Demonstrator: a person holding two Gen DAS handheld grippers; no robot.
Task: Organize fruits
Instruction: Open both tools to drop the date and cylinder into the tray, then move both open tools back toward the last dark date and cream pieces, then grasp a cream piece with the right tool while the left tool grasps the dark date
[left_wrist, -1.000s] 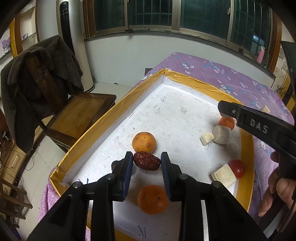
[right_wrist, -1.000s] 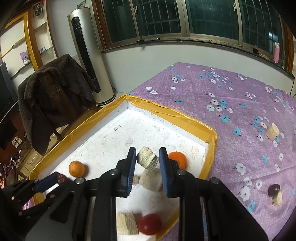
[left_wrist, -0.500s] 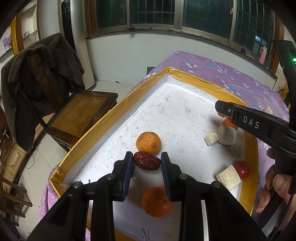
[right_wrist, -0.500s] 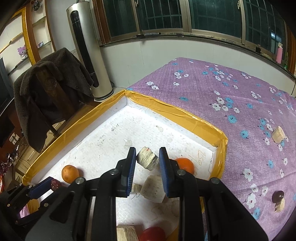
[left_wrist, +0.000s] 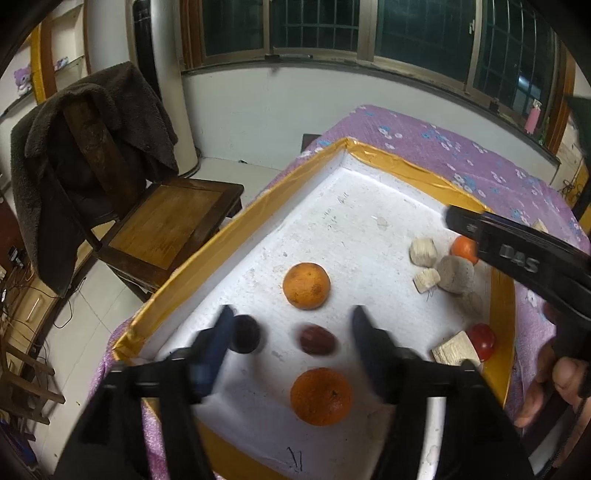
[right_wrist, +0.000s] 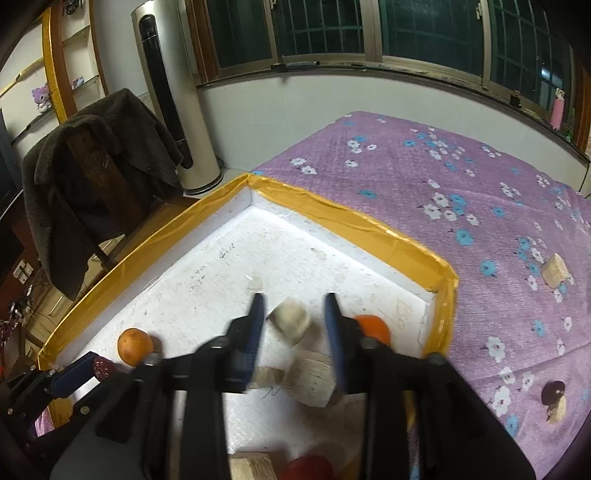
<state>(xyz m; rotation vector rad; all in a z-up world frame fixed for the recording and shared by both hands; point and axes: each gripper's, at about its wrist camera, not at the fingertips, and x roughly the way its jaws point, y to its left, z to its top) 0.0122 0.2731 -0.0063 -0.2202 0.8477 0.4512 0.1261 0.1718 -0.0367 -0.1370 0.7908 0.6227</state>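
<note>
A white foam tray (left_wrist: 343, 206) with a yellow taped rim lies on a purple flowered cloth. My left gripper (left_wrist: 291, 332) is open, and a red date (left_wrist: 317, 339) lies free on the tray floor between its fingers. A dark round fruit (left_wrist: 244, 333) sits by the left finger. Two oranges (left_wrist: 306, 285) (left_wrist: 320, 396) lie beyond and before the date. My right gripper (right_wrist: 294, 317) is open over a pale root chunk (right_wrist: 290, 320), which rests on the tray beside other chunks (right_wrist: 312, 378) and a small orange (right_wrist: 373, 326).
A red tomato (left_wrist: 480, 340) and a pale chunk (left_wrist: 455, 350) lie near the tray's right rim. A wooden chair (left_wrist: 162, 221) with a dark coat stands left of the table. On the cloth lie a chunk (right_wrist: 554, 270) and a dark fruit (right_wrist: 553, 393).
Both grippers opened. The left let go of the red date, the right let go of the pale chunk; both pieces now lie on the tray floor.
</note>
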